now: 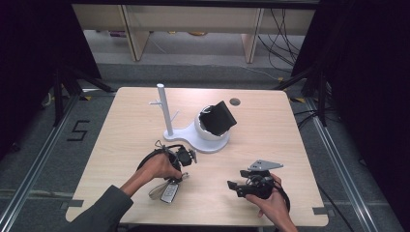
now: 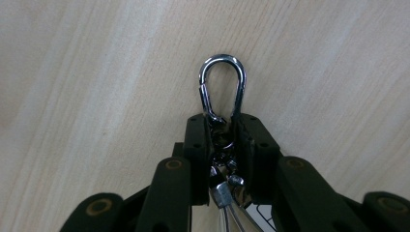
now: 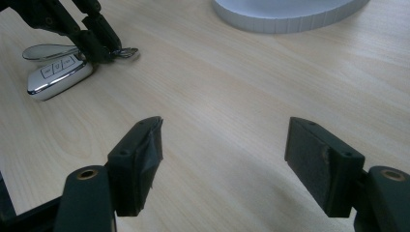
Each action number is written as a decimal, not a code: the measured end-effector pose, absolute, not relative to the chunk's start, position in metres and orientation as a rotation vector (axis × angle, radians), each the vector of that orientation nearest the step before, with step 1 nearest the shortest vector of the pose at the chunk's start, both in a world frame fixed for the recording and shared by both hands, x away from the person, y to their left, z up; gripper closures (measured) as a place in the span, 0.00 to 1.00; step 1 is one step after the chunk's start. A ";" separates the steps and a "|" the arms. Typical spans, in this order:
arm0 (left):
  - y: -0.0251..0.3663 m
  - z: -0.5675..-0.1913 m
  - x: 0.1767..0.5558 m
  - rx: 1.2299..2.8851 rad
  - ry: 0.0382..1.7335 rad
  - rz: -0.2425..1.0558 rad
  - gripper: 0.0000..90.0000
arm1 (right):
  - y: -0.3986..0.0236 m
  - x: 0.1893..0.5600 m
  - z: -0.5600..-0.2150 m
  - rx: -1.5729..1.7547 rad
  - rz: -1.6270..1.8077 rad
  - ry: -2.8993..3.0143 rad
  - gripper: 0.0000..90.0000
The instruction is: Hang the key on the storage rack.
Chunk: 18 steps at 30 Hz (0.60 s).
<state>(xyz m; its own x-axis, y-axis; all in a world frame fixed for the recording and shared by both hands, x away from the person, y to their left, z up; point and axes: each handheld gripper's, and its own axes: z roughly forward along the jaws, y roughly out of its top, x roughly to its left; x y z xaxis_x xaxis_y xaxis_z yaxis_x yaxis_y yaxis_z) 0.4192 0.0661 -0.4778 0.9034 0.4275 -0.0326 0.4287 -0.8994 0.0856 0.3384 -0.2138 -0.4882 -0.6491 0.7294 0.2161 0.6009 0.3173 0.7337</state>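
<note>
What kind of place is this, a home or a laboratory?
Probably a laboratory set up for recording: black stands flank a bare wooden table, loose cables lie on the floor, and a floor mark reads 5.

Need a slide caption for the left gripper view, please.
Left gripper closed on the keyring links just below a silver carabiner clip, over the pale wooden table.

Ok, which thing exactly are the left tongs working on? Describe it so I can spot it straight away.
Start at the white stand with its upright post in the middle of the table, then come toward the person's left hand. There lies a car key fob, white with chrome trim. The left tongs pinch its chain just behind the silver carabiner clip, the only shiny metal loop around.
</note>
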 end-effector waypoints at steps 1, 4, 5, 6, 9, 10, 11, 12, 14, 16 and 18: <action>0.066 -0.478 0.419 2.979 0.667 -0.003 0.83 | -0.213 0.338 -0.488 1.230 1.245 2.422 0.34; 0.067 -0.478 0.420 2.979 0.645 0.009 0.83 | -0.213 0.338 -0.488 1.219 1.233 2.420 0.34; 0.068 -0.478 0.420 2.976 0.639 -0.010 0.83 | -0.213 0.338 -0.488 1.222 1.238 2.419 0.34; 0.068 -0.478 0.420 2.975 0.632 -0.010 0.83 | -0.213 0.338 -0.488 1.221 1.242 2.418 0.34; 0.069 -0.478 0.420 2.975 0.620 -0.012 0.83 | -0.213 0.339 -0.488 1.217 1.241 2.416 0.34; 0.069 -0.478 0.420 2.977 0.614 -0.013 0.83 | -0.214 0.339 -0.488 1.217 1.251 2.418 0.34; 0.069 -0.478 0.419 2.977 0.612 -0.010 0.83 | -0.213 0.337 -0.487 1.247 1.247 2.417 0.34; 0.069 -0.478 0.419 2.976 0.601 -0.012 0.83 | -0.213 0.338 -0.487 1.241 1.250 2.417 0.34; 0.070 -0.477 0.419 2.962 0.596 -0.033 0.83 | -0.214 0.339 -0.487 1.221 1.238 2.411 0.34; 0.073 -0.473 0.417 2.952 0.606 -0.023 0.83 | -0.215 0.339 -0.488 1.236 1.241 2.408 0.34; 0.076 -0.468 0.418 2.943 0.593 -0.018 0.83 | -0.214 0.339 -0.488 1.230 1.260 2.403 0.34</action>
<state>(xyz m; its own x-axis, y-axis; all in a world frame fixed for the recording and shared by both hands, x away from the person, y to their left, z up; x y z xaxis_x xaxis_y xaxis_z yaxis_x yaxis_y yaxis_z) 0.4180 0.0755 -0.4684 0.9222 0.3846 -0.0389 0.3863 -0.9127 0.1335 0.3394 -0.2142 -0.4882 -0.6483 0.7299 0.2167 0.5933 0.3059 0.7446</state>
